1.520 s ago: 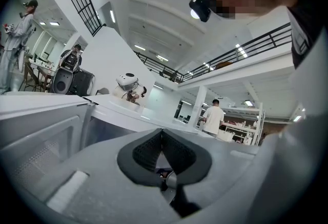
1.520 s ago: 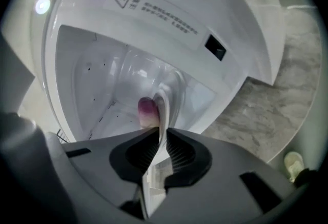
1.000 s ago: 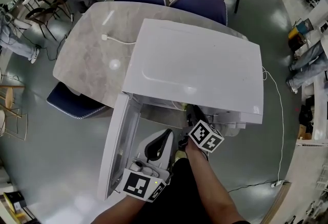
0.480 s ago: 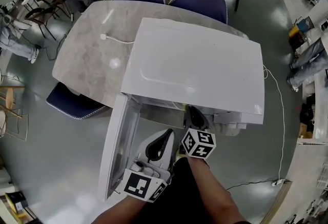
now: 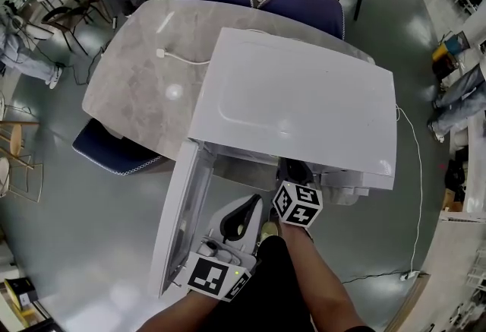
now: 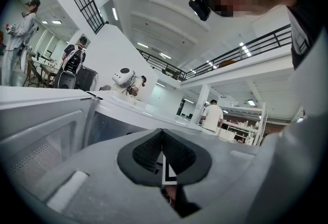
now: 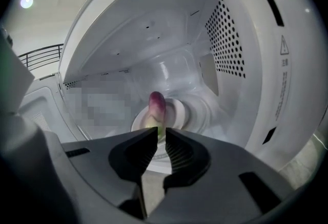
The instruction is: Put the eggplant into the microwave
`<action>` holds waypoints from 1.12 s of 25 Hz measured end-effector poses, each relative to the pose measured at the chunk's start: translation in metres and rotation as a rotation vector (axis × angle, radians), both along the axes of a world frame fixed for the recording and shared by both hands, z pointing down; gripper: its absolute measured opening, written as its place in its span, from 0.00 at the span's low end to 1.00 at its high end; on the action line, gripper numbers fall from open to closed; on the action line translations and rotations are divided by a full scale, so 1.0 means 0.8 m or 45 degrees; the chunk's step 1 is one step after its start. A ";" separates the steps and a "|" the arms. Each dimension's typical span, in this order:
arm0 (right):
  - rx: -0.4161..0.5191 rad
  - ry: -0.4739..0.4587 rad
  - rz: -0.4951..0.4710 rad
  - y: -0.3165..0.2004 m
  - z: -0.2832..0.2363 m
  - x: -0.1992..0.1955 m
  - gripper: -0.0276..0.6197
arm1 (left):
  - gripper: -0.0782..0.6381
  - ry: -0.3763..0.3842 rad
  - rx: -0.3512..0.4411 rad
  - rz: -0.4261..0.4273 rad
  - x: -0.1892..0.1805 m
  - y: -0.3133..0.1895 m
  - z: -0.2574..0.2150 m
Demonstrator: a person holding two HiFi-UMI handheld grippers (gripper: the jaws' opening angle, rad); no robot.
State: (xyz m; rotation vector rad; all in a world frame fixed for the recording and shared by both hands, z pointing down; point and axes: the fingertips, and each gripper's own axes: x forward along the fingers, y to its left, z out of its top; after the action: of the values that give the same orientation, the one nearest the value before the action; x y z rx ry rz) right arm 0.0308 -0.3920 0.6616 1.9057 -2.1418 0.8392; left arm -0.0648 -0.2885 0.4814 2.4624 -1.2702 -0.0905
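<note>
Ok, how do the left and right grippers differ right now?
The left gripper has its jaws pressed together; the right gripper has its jaws slightly apart. The right gripper points into the microwave at the eggplant lying on the turntable plate; the left gripper points away, up toward the hall ceiling. Both hold nothing.

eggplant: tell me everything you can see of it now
Small, elongated eggplant with smooth skin, purple at the far tip and fading to pale green at the near end. It is inside the open microwave, over the round white plate, pointing away from the right tool. Its near end meets that tool's tips. The jaws stand slightly apart, and whether they pinch it is unclear.
</note>
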 end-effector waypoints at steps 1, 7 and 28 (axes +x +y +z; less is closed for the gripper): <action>0.000 0.002 -0.002 -0.001 -0.001 0.000 0.12 | 0.12 0.000 -0.002 -0.001 -0.001 0.000 0.000; 0.011 0.005 -0.042 0.012 -0.021 0.000 0.12 | 0.12 -0.005 -0.041 0.006 0.001 0.002 0.002; 0.304 -0.004 -0.303 0.120 -0.296 0.008 0.05 | 0.12 -0.051 0.046 0.116 0.064 0.032 -0.111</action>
State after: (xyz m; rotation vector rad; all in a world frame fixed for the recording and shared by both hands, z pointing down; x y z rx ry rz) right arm 0.0368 -0.2957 0.4251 1.6968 -2.5037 0.5641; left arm -0.0140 -0.2631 0.3929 2.5614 -1.1800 -0.0410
